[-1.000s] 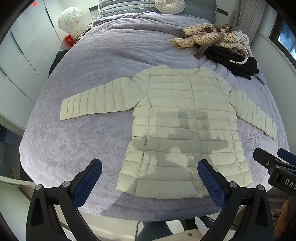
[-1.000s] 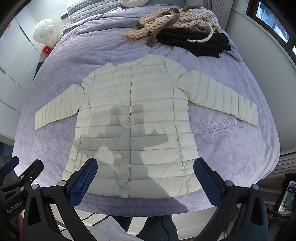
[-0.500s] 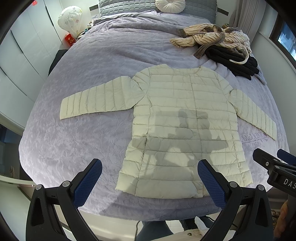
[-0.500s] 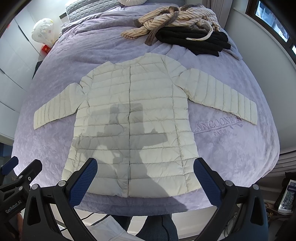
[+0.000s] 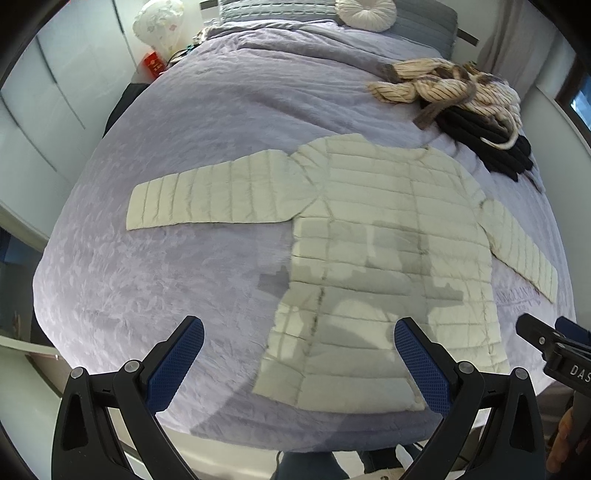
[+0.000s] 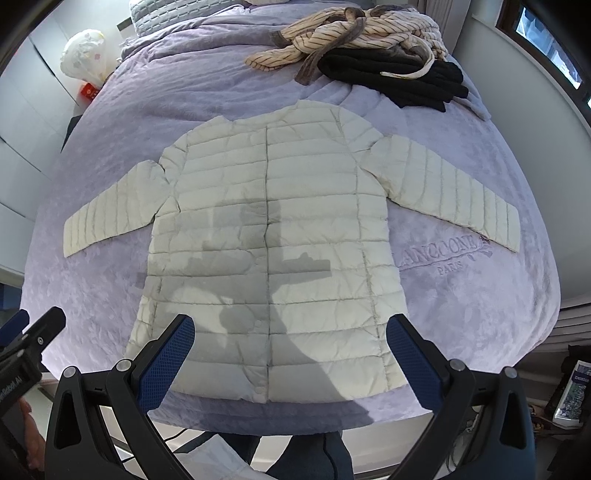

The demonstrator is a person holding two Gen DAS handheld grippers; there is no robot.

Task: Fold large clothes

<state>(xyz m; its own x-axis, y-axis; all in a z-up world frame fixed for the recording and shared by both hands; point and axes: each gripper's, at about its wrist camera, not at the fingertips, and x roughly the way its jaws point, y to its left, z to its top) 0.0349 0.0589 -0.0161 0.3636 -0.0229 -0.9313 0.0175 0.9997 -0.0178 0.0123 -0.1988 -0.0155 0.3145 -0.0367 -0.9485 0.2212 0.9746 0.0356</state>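
Note:
A cream quilted jacket (image 5: 384,236) lies flat, front up, on the lilac bedspread (image 5: 184,277), both sleeves spread sideways. It also shows in the right wrist view (image 6: 269,236), hem nearest me. My left gripper (image 5: 299,354) is open and empty, held above the bed's near edge, left of the jacket's hem. My right gripper (image 6: 290,350) is open and empty, hovering over the hem. The right gripper's tip (image 5: 546,347) shows at the left view's right edge; the left gripper's tip (image 6: 33,336) shows at the right view's left edge.
A pile of striped beige clothes (image 6: 351,40) and black clothes (image 6: 395,79) lies at the far right of the bed (image 6: 480,295). A round white cushion (image 5: 365,14) sits by the headboard. A white bag (image 5: 162,27) stands at the far left.
Both grippers have moved forward and lower toward the bed. The left one has shifted left, so the jacket sits further right in its view. The jacket has not moved.

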